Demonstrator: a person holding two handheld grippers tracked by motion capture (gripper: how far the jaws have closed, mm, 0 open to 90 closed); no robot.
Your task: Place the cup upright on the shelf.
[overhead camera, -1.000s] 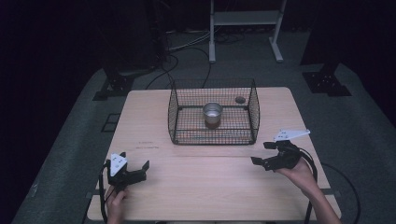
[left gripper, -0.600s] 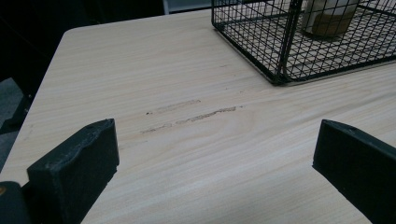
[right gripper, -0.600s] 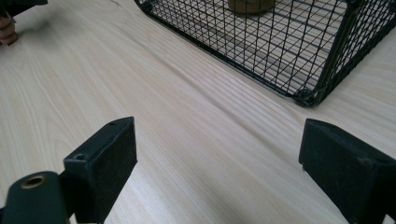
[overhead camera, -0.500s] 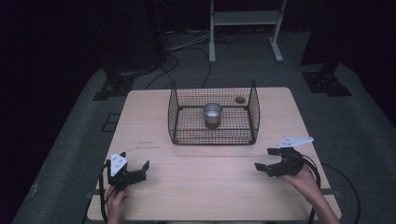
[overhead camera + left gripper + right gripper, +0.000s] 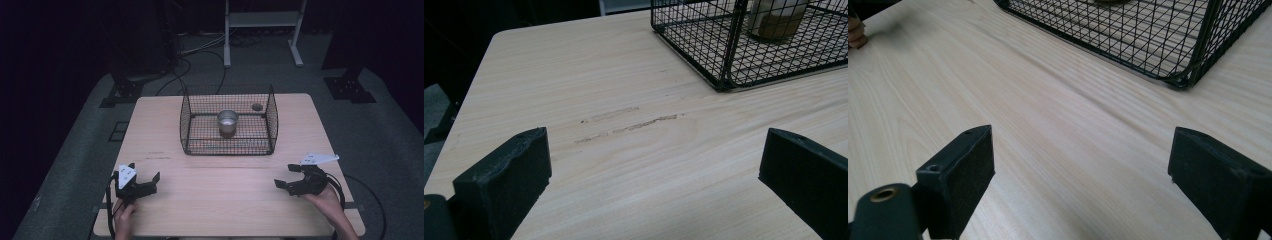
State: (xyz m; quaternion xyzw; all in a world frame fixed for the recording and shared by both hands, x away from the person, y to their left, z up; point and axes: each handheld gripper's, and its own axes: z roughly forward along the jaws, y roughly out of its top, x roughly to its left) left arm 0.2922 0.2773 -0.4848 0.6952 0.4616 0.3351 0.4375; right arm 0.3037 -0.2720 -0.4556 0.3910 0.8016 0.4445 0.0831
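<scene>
Metal cup (image 5: 228, 122) stands inside the wire basket (image 5: 227, 145), well ahead of and between the left gripper (image 5: 150, 181) and right gripper (image 5: 286, 181), both gaping empty above the table (image 5: 210, 190), so probably the reach comes next, over the basket's rim.

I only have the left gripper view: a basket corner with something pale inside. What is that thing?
Observer: A metal cup, upright in the middle of the basket.
Operator: Where's the right claw?
Observer: The right claw is over the front right of the table, open and empty, well apart from the basket.
Operator: Anything else near the basket?
Observer: A small dark round thing at its back right corner; I cannot tell if it is inside or behind.
</scene>
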